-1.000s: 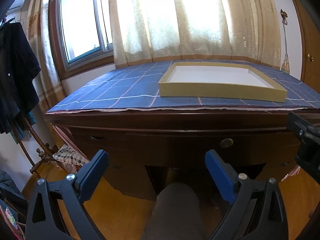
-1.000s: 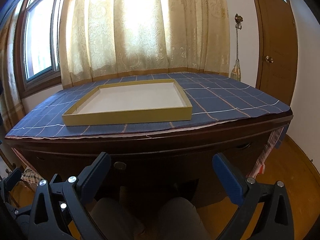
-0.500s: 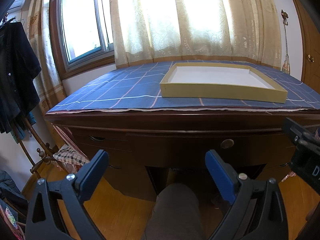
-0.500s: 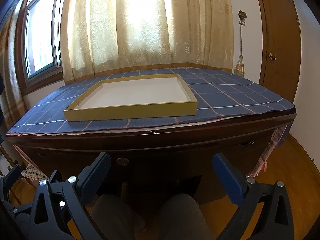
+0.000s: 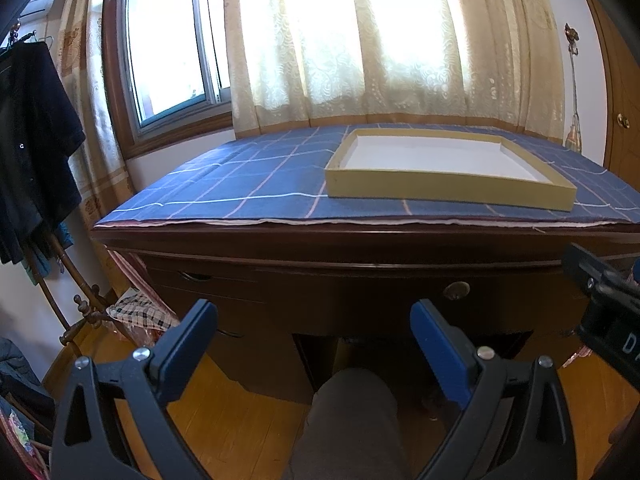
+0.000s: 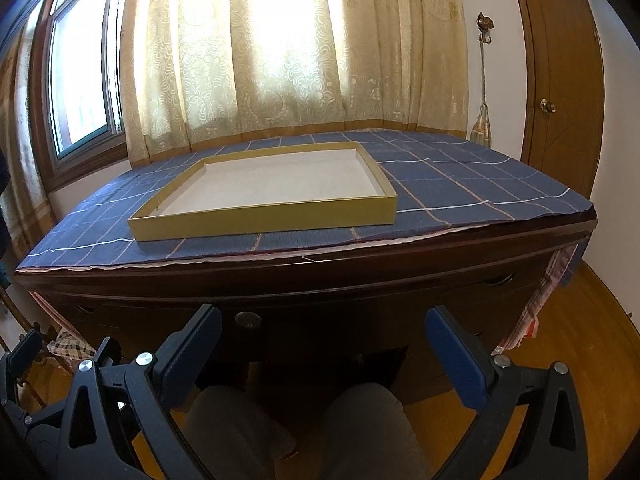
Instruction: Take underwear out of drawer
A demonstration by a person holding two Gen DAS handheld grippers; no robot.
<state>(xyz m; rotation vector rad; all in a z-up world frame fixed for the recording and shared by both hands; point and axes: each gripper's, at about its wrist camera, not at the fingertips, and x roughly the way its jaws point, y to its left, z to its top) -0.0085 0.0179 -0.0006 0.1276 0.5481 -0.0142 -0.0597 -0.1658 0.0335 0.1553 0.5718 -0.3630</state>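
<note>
A dark wooden desk stands in front of me, its middle drawer (image 5: pixel 360 292) closed, with a round metal knob (image 5: pixel 457 290) that also shows in the right wrist view as the knob (image 6: pixel 248 319). No underwear is visible. My left gripper (image 5: pixel 314 330) hangs open a little short of the drawer front, nothing between its blue pads. My right gripper (image 6: pixel 324 334) is open too, level with the same drawer front (image 6: pixel 360 320), holding nothing. In the left wrist view the right gripper's black body (image 5: pixel 608 312) shows at the right edge.
On the blue checked cloth (image 5: pixel 248 184) lies a shallow empty gold-sided box lid (image 5: pixel 448 188), also seen as the lid (image 6: pixel 264 220). Side drawers with recessed pulls (image 5: pixel 194 277) flank the middle one. The person's knees (image 6: pixel 360 420) are under the desk. A coat rack with dark clothes (image 5: pixel 32 152) stands left.
The view has tipped slightly, so the desk top sits a little lower in the right wrist view. Both grippers stay open and nothing was touched.
</note>
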